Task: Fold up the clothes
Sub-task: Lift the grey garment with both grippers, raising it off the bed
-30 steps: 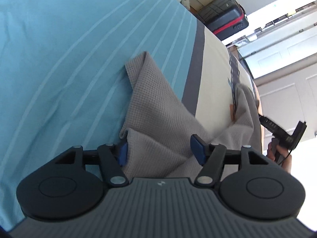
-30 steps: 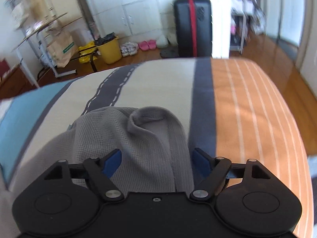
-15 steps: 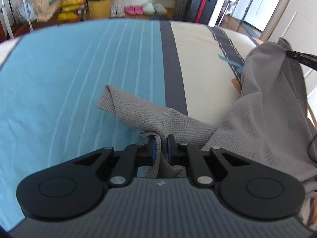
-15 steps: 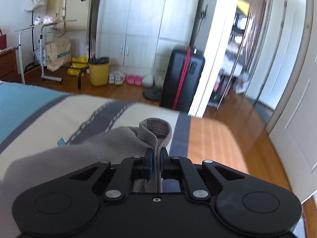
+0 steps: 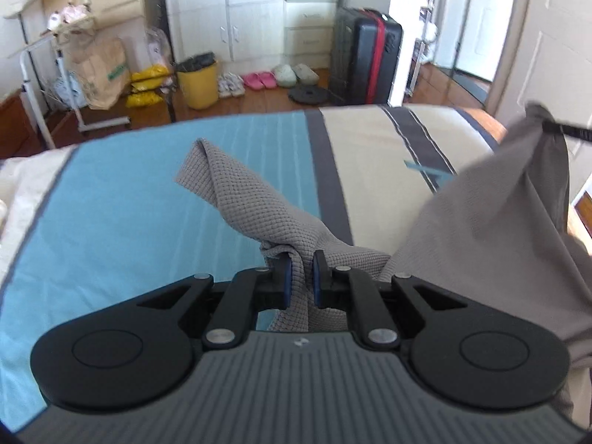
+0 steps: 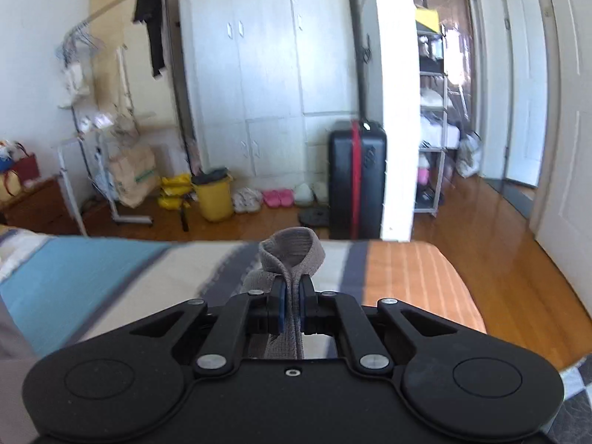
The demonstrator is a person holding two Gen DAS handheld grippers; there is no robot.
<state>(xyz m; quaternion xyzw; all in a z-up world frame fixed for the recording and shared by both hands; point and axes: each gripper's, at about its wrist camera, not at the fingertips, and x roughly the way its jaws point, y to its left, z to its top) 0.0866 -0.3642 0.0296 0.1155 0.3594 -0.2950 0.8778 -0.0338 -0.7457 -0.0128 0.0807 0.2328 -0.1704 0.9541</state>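
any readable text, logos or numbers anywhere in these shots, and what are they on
None can be read as words.
Paper bag: green print, too blurred to read.
Left gripper body: a small pale emblem, no letters.
Black suitcase: an embossed mark, unreadable.
Grey garment, shut in both grippers: no label shows.

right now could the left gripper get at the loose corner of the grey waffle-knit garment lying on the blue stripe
Probably not yet: the left gripper is shut on the grey waffle-knit garment. The loose corner lies unobstructed ahead on the striped bed cover, so releasing first would likely free it.
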